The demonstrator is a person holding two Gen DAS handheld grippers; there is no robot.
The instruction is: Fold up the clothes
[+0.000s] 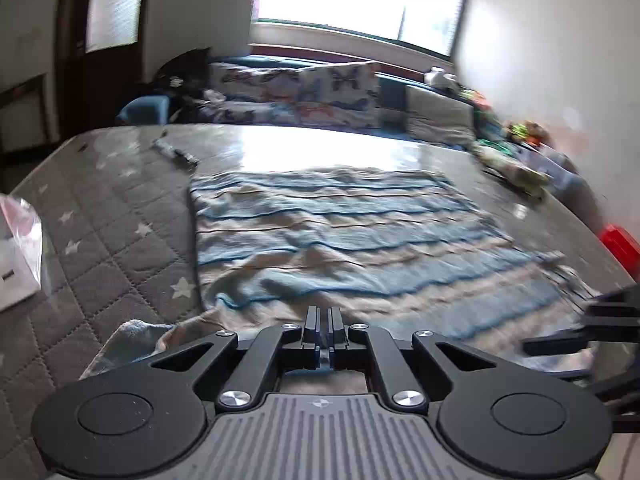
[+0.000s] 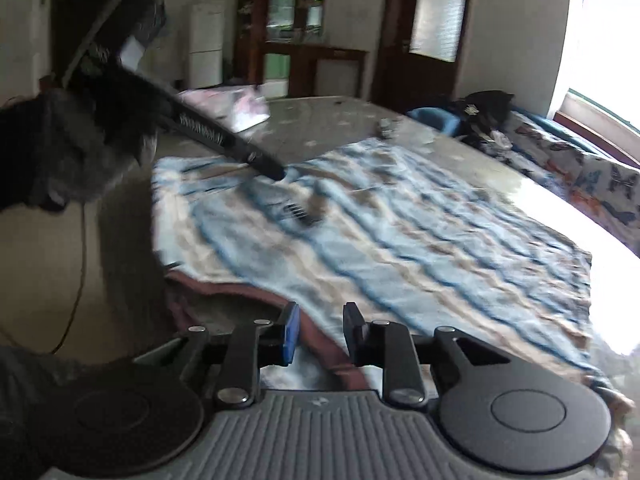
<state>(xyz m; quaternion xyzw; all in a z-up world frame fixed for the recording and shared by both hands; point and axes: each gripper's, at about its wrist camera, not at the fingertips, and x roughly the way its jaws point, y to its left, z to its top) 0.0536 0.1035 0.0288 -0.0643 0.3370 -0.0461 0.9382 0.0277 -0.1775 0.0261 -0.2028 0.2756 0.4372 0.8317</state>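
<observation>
Across the middle of the quilted grey bed (image 1: 120, 240) lies the striped blue-and-beige garment (image 1: 340, 232), spread nearly flat, its near hem at the near edge and a brown underside turned up at one near corner. Small clutter sits along the far edge and the right edge, well apart from the cloth. Left tongs (image 1: 323, 316) stand closed over the near hem; whether fabric is caught between them cannot be told, as no cloth shows in the narrow gap. Right tongs (image 2: 320, 332) stand partly open, the brown hem between the jaws and not pressed. Risk, as judged: if only one side is gripped when the hem is lifted, the cloth would skew and the fold wrinkle; a thin pinch on the left could also slip.
</observation>
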